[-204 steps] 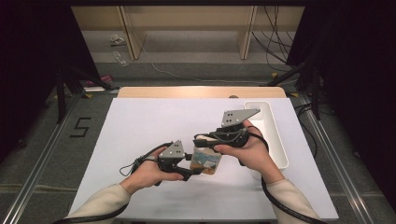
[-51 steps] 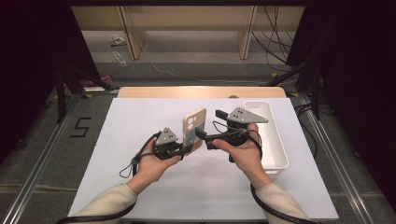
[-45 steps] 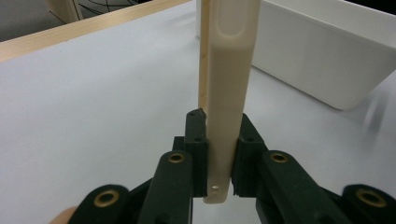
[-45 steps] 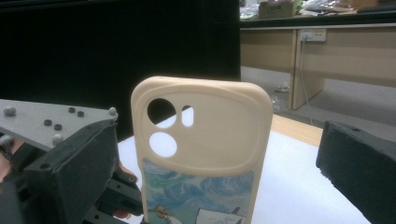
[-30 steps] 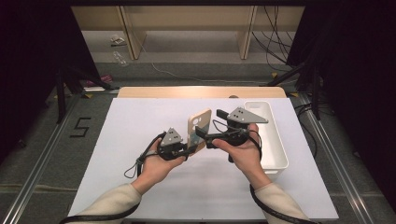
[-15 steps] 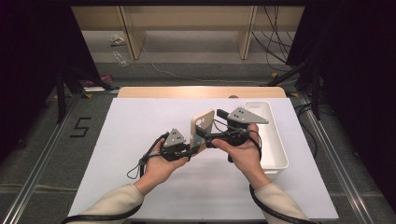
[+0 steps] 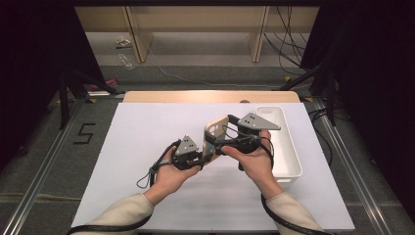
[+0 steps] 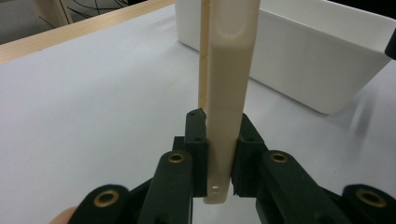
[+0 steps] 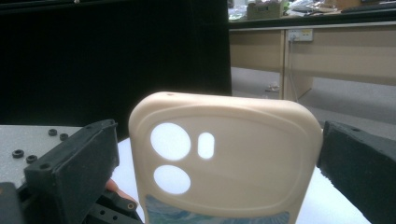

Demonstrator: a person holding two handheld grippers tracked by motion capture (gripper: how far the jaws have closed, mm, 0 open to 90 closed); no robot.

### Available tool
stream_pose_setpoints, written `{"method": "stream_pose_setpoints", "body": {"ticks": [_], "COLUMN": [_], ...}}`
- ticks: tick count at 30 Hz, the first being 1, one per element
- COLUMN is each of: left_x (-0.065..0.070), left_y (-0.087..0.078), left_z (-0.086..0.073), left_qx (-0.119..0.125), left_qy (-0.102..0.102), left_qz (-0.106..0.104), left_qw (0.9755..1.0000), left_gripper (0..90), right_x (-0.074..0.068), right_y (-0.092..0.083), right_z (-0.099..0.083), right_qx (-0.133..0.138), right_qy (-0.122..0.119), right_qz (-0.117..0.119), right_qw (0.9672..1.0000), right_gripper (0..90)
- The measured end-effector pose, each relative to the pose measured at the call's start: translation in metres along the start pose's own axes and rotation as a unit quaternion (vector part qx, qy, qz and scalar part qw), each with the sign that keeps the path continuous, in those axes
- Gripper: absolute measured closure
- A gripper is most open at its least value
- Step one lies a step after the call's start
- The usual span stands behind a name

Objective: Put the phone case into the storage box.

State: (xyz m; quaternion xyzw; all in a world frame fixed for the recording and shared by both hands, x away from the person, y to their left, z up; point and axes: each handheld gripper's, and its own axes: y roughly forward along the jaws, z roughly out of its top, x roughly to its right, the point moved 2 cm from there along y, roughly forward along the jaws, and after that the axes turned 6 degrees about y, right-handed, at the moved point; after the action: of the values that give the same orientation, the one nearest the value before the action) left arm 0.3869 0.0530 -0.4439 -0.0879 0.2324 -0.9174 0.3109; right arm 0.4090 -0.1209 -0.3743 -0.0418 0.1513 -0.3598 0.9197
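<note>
A cream phone case [image 7: 214,128] with round camera holes stands upright above the table's middle. My left gripper [image 7: 207,153] is shut on its lower end. In the left gripper view the case [image 8: 231,70] is edge-on, with both pads [image 8: 196,135] pressed against its faces. My right gripper [image 7: 218,141] reaches in from the right. Its jaws stand open on either side of the case's [image 9: 233,158] top end, a narrow gap showing at the left jaw. A blue printed patch shows low on the case.
A long white tray [image 7: 286,147] lies just right of the hands, its wall [image 8: 317,56] close behind the case. The white table mat [image 7: 147,127] spreads to the left and front. A cable trails from the left gripper.
The left hand has carried the case a little to the right and turned it more edge-on between the right gripper's jaws. The right hand has stayed put.
</note>
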Motion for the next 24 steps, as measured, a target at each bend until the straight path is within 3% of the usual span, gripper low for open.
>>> {"method": "stream_pose_setpoints", "body": {"ticks": [24], "left_x": [0.0072], "left_y": [0.0038], "left_z": [0.0026], "left_qx": [0.001], "left_qy": [0.003], "left_qz": [-0.004], "left_qw": [1.0], "left_gripper": [79.2], "right_x": [0.0], "right_y": [0.0007], "right_z": [-0.0014], "right_qx": [-0.002], "right_qy": [0.001], "right_qz": [-0.008], "right_qw": [1.0], "right_gripper": [0.0]}}
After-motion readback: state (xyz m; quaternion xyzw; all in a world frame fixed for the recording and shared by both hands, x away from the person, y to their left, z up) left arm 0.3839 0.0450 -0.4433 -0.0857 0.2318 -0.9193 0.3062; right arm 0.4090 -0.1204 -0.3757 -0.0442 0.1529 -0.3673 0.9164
